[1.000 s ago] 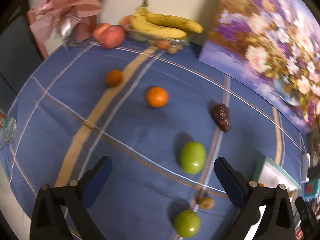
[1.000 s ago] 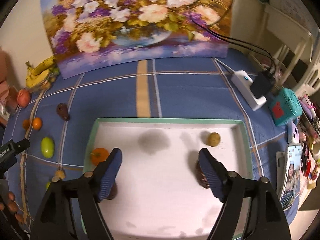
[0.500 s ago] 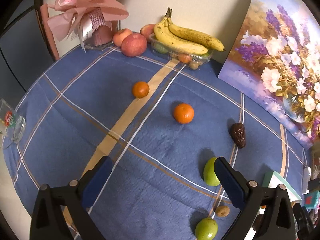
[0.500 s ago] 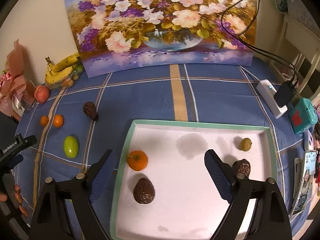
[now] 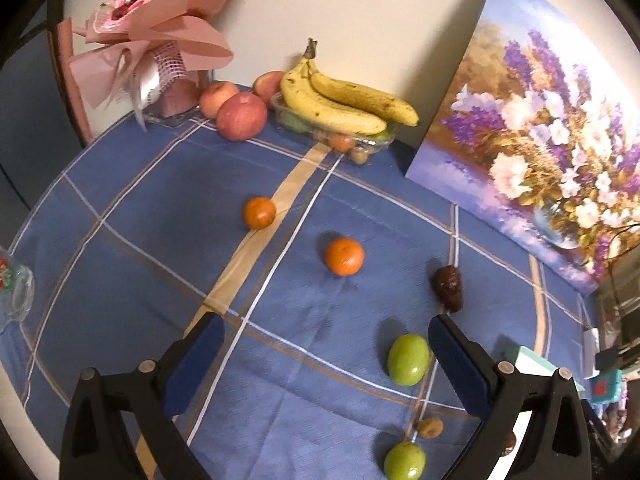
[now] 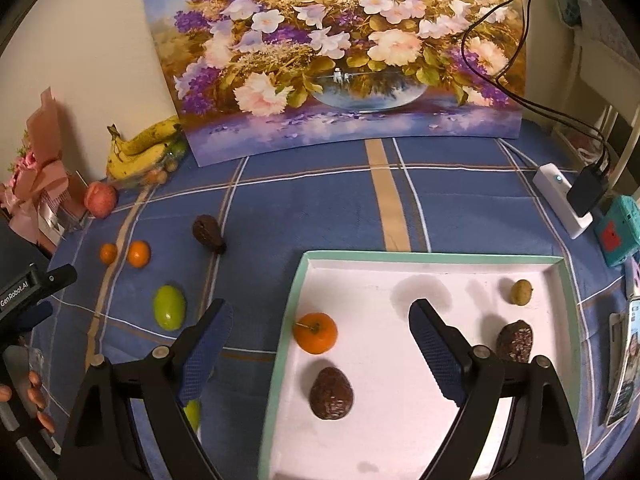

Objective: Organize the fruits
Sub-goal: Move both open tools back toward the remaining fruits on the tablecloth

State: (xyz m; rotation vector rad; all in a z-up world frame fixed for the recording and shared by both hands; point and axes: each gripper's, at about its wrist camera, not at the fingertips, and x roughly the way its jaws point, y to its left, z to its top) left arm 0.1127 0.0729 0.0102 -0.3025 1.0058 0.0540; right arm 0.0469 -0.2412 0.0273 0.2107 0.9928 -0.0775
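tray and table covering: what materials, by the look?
Tray: looks like rigid foam or painted board, hedged. Matte white floor with faint grey stains, mint-green raised rim, no gloss.
Table covering: woven fabric, matte blue with tan and white plaid stripes; fine weave texture shows in the left wrist view. The fibre type can't be told.

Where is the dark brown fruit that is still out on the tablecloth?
The dark brown fruit lies on the blue cloth left of the tray in the right wrist view, below the painting. In the left wrist view it sits beyond the upper green fruit.
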